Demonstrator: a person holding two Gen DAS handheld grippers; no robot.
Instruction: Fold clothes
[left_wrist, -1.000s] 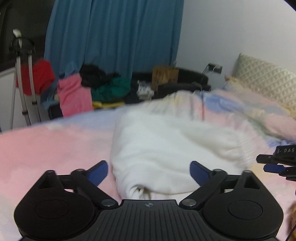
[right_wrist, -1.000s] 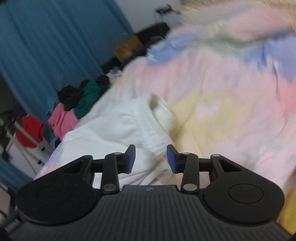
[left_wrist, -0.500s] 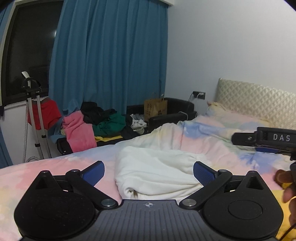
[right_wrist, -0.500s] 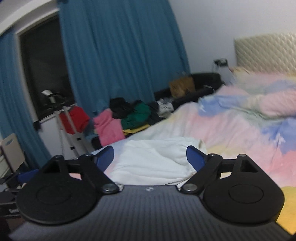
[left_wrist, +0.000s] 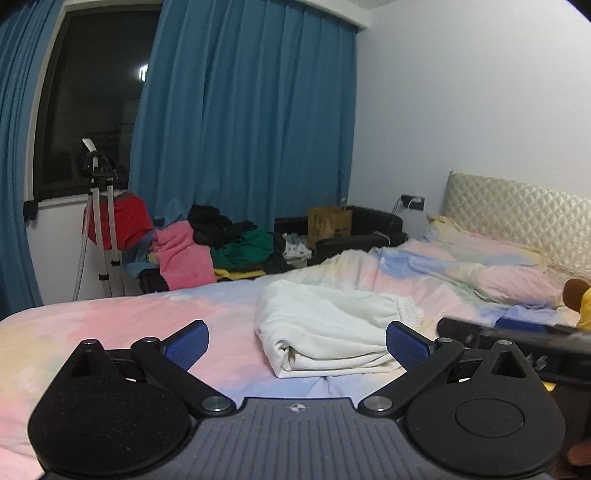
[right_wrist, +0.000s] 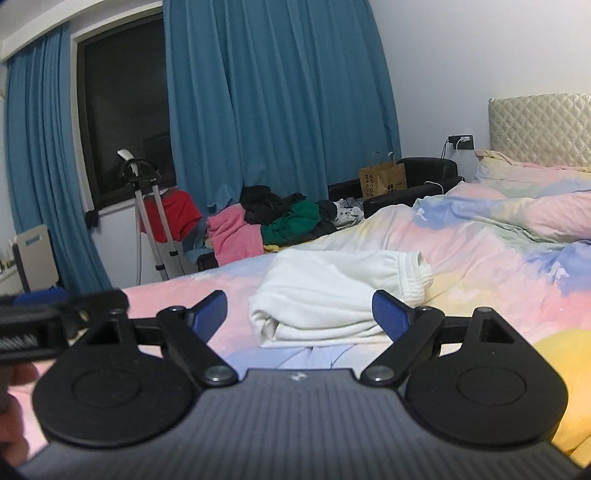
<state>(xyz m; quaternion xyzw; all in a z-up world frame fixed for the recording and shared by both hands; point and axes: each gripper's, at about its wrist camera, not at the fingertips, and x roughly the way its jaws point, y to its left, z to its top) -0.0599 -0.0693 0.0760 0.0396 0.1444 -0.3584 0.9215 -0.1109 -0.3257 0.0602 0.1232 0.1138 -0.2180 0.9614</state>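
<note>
Both tongs, left (left_wrist: 297, 341) and right (right_wrist: 299, 308), hang spread and empty short of the folded white garment (left_wrist: 332, 325) on the bed (left_wrist: 110, 321). Risk: a careless snag could undo its loose layers.

The folded garment (left_wrist: 332, 325) lay on the bed (left_wrist: 110, 325), ahead of both tongs at twelve o'clock. The left tongs (left_wrist: 297, 341) and right tongs (right_wrist: 299, 310) sat side by side, apart from it. Behind the bed, at eleven o'clock, a clothes pile (right_wrist: 280, 218) rested below the curtain (right_wrist: 277, 103). A stand (left_wrist: 103, 221) stood at ten o'clock, a paper bag (right_wrist: 384, 181) at one o'clock, the headboard (right_wrist: 539, 129) at two o'clock.
</note>
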